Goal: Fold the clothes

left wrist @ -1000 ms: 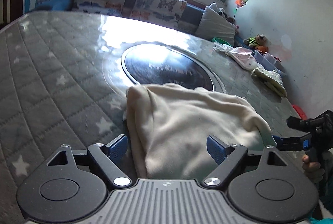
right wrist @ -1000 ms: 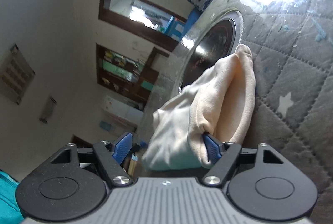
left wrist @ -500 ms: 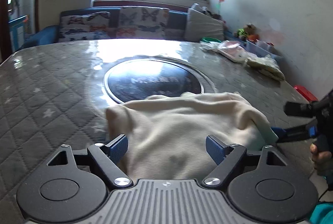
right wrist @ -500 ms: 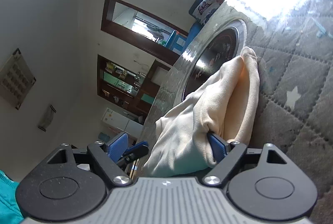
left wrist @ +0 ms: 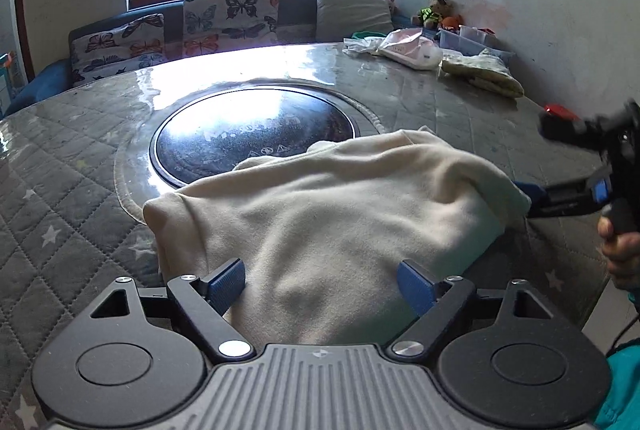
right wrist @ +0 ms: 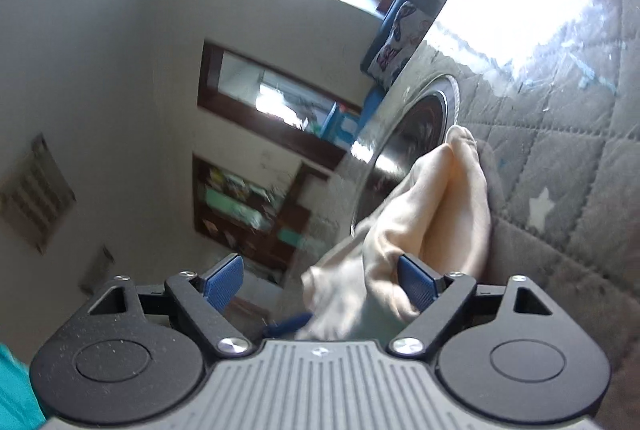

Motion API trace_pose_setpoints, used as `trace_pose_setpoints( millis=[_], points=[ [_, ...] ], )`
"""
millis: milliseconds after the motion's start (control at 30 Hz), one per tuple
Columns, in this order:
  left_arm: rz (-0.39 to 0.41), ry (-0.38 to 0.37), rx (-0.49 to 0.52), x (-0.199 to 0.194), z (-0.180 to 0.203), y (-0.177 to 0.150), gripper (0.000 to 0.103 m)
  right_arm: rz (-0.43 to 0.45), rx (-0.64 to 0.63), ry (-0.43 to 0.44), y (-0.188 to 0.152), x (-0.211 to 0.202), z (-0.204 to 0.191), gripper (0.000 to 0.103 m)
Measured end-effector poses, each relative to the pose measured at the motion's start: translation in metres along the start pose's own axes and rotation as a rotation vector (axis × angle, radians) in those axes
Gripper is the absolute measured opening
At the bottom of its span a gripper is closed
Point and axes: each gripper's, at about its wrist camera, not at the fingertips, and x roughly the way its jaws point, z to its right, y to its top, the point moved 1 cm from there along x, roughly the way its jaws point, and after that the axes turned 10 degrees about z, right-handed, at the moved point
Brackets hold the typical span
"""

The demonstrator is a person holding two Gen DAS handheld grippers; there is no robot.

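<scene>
Folded cream fleece garment (left wrist: 340,214) lies on grey quilted table (left wrist: 72,166). Left gripper (left wrist: 320,284) gapes wide over it; right gripper (right wrist: 320,282), just opened, apparently releases its edge.

dark round plate (left wrist: 256,134), faint markings, perhaps unreadable

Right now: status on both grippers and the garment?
Left gripper open over cream garment. Right gripper just been opening, garment edge between its jaws, not pinched. Garment bunched on quilted table, overlapping black disc.
</scene>
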Motion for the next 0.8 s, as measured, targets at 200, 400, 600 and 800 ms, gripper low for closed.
trace_pose_setpoints(
  millis=[200,400,600,800],
  points=[
    [0.039,-0.074,-0.050,0.013,-0.002,0.049,0.085,-0.078,-0.121,0.001,-0.002,-0.012,-0.014,0.087],
    [-0.058,-0.271,0.042,0.062,0.047,0.102,0.085,-0.080,-0.274,-0.036,-0.008,-0.018,-0.034,0.083],
    [-0.273,-0.337,0.097,0.119,0.092,0.111,0.085,-0.094,-0.542,-0.116,-0.018,-0.016,-0.058,0.080],
    [-0.374,-0.259,0.183,0.144,0.112,0.104,0.073,-0.070,-0.476,-0.111,-0.010,-0.022,-0.057,0.074]
  ],
)
